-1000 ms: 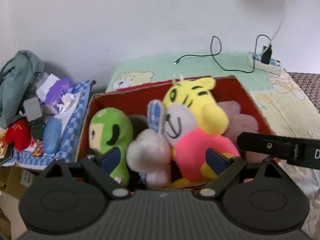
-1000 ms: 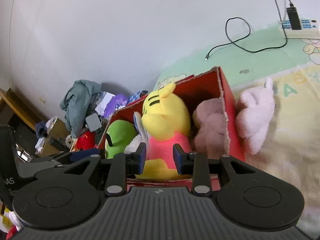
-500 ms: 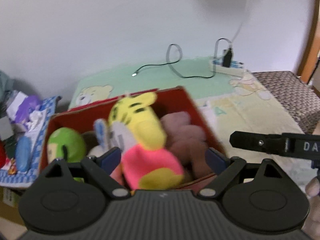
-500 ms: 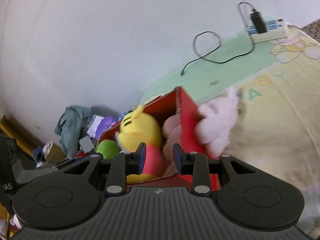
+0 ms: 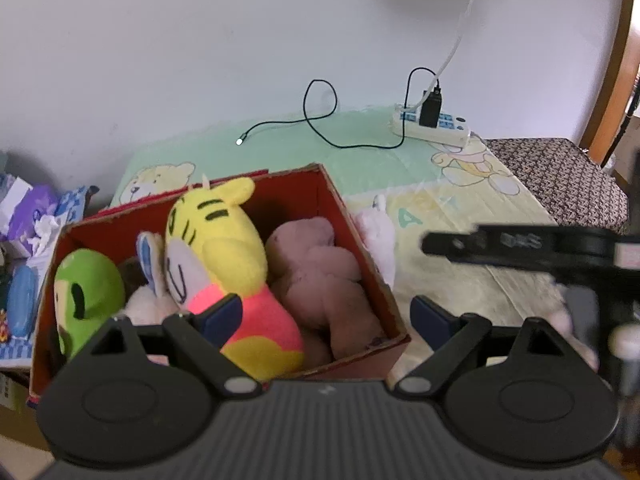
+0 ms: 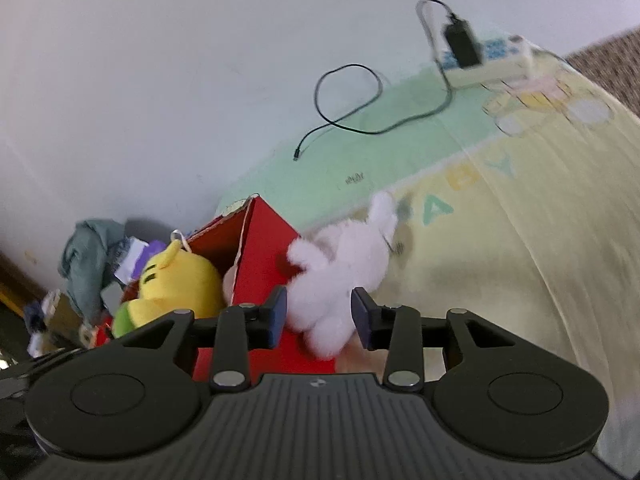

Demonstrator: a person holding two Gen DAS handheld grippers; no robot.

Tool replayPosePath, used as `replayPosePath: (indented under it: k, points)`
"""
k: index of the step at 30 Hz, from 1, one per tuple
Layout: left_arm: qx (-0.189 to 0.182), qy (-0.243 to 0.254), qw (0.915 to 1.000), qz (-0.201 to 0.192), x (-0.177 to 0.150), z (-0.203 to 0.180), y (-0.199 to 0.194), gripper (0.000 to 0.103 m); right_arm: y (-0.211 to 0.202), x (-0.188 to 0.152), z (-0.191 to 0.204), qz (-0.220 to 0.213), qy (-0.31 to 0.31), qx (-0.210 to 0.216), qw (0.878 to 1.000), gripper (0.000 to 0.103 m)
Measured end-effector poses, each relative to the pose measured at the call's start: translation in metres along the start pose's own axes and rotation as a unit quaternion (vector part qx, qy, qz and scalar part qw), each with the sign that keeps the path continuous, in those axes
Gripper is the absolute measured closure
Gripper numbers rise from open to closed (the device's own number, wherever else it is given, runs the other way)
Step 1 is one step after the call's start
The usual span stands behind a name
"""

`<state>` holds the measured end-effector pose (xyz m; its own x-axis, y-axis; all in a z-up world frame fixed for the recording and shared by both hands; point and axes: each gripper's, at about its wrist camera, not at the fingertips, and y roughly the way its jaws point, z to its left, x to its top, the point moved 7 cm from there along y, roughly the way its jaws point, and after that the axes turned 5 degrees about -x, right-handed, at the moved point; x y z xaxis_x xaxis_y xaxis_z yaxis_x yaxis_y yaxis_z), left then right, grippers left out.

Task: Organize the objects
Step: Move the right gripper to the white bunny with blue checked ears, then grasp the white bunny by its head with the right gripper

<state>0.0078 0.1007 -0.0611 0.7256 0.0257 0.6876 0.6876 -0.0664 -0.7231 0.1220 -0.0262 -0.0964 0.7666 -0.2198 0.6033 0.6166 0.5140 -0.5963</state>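
Right tongs [image 6: 319, 317], parted, straddle the white plush rabbit [image 6: 340, 276], which lies on the yellow baby blanket [image 6: 500, 248] against the outer wall of the red cardboard box [image 6: 264, 248]. Close on the rabbit's body, not a limb, then lift clear of the box wall. Left tongs [image 5: 326, 322] stand wide and empty above the box, beside the yellow tiger plush [image 5: 218, 248]. Whether the pads touch fur is unclear; the rabbit's lower part is cut off.

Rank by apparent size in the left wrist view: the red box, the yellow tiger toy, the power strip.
1. red box
2. yellow tiger toy
3. power strip

The strip lies farthest from the camera, so its true size is less sure.
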Motion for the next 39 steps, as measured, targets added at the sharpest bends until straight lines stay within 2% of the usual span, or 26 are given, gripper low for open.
replayPosePath:
  k: [6, 10, 13, 15, 16, 17, 20, 28, 32, 35, 39]
  points:
    - [0.020, -0.017, 0.9997, -0.002, -0.003, 0.000, -0.005, 0.011, 0.039, 0.016, 0.017, -0.010, -0.098, -0.015, 0.995, 0.061]
    - [0.029, -0.032, 0.9991, -0.001, -0.007, 0.001, -0.007, 0.011, 0.056, 0.014, 0.027, -0.004, -0.143, -0.007, 0.990, 0.061]
    - [0.037, -0.040, 0.9985, 0.002, -0.010, 0.000, -0.008, 0.011, 0.069, 0.011, 0.027, -0.006, -0.168, -0.025, 0.985, 0.060]
    - [0.041, -0.042, 0.9983, 0.002, -0.010, 0.000, -0.009, 0.011, 0.073, 0.013, 0.023, -0.009, -0.152, -0.013, 0.988, 0.064]
    - [0.041, -0.043, 0.9982, 0.002, -0.010, -0.001, -0.009, 0.011, 0.075, 0.014, 0.018, -0.005, -0.141, -0.013, 0.990, 0.079]
    - [0.040, -0.043, 0.9983, 0.001, -0.009, -0.003, -0.009, 0.011, 0.075, 0.015, 0.012, -0.001, -0.132, -0.018, 0.991, 0.085]
    - [0.030, -0.039, 0.9988, -0.004, -0.005, -0.010, -0.009, 0.011, 0.066, 0.015, -0.007, 0.001, -0.110, -0.020, 0.994, 0.090]
    - [-0.049, 0.008, 0.9988, -0.007, 0.007, -0.067, 0.002, 0.011, 0.014, 0.006, -0.075, 0.030, 0.007, 0.005, 0.999, 0.092]
    - [-0.103, 0.034, 0.9940, 0.014, 0.001, -0.107, 0.021, 0.011, -0.012, -0.011, -0.109, 0.047, 0.063, 0.006, 0.997, 0.092]
    - [-0.134, 0.041, 0.9891, 0.044, -0.010, -0.128, 0.042, 0.012, -0.031, -0.024, -0.135, 0.051, 0.105, 0.002, 0.993, 0.092]
    - [-0.156, 0.041, 0.9839, 0.077, -0.020, -0.149, 0.071, 0.014, -0.054, -0.032, -0.160, 0.049, 0.139, 0.001, 0.989, 0.091]
